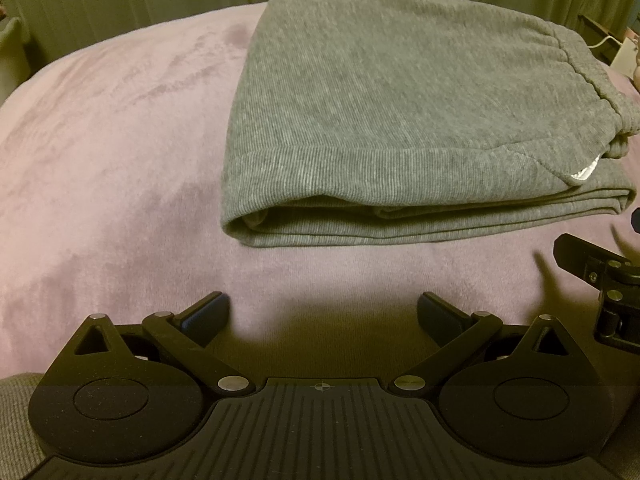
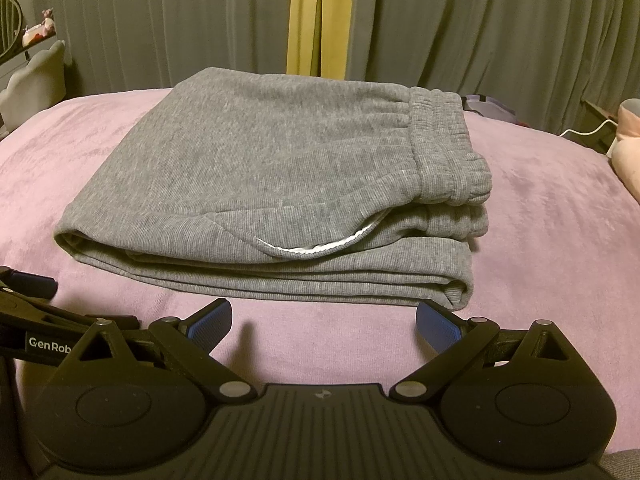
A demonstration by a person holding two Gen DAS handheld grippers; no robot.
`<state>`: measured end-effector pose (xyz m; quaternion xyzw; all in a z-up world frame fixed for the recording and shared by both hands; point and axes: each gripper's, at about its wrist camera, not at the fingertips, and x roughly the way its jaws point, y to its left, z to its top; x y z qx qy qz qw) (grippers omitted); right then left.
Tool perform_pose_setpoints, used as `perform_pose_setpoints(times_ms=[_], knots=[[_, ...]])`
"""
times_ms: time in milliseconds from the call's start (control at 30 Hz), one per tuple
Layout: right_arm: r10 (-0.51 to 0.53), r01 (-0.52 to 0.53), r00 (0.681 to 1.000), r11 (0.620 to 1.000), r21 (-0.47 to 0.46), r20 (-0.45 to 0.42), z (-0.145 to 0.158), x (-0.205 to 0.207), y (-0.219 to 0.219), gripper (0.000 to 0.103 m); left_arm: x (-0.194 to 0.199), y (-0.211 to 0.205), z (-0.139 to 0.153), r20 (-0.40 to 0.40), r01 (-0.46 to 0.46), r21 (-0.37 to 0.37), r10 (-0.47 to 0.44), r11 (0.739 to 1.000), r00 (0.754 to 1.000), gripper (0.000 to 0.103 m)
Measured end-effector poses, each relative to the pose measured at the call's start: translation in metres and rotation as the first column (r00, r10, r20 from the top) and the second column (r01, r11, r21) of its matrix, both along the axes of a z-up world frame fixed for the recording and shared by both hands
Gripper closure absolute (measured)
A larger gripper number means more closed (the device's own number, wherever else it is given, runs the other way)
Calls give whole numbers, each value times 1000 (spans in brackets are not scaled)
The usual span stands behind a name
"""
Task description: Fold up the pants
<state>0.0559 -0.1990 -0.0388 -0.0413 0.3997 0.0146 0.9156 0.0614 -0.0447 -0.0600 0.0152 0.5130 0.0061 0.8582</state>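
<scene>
Nearest the cameras, the left gripper (image 1: 322, 314) hangs over the near edge of the pink blanket (image 1: 100, 184) with its jaws spread wide, holding nothing and touching nothing; its blue-padded fingertips (image 1: 208, 312) sit short of the cloth. The right gripper (image 2: 324, 318) is likewise spread wide and empty, its right fingertip just in front of the near right corner of the bundle, though whether it touches the fabric cannot be told. Each gripper shows at the edge of the other's view, so the two sit close side by side. Just beyond them lie the grey pants (image 2: 272, 184), folded into a compact, flat rectangular stack of several layers near the middle of the blanket. The folded edge faces left, the layered edges face the grippers, and the gathered elastic waistband (image 2: 448, 148) lies on top along the right side. A white pocket lining (image 2: 320, 246) peeks from a curved pocket opening on the near side. Behind the bed hang grey curtains (image 2: 160, 20) with a yellow strip (image 2: 306, 16) between them.
</scene>
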Motion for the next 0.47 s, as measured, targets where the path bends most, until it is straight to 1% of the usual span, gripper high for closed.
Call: perform_pose_setpoints(times_ms=[300, 467], knots=[[-1, 1, 1000, 1000, -2, -2, 0, 0, 0, 4, 17, 6, -4, 2, 11, -6, -11, 1000, 1000, 0], [-1, 1, 1000, 1000, -3, -3, 0, 1, -1, 4, 18, 6, -4, 3, 13, -4, -13, 1000, 1000, 0]])
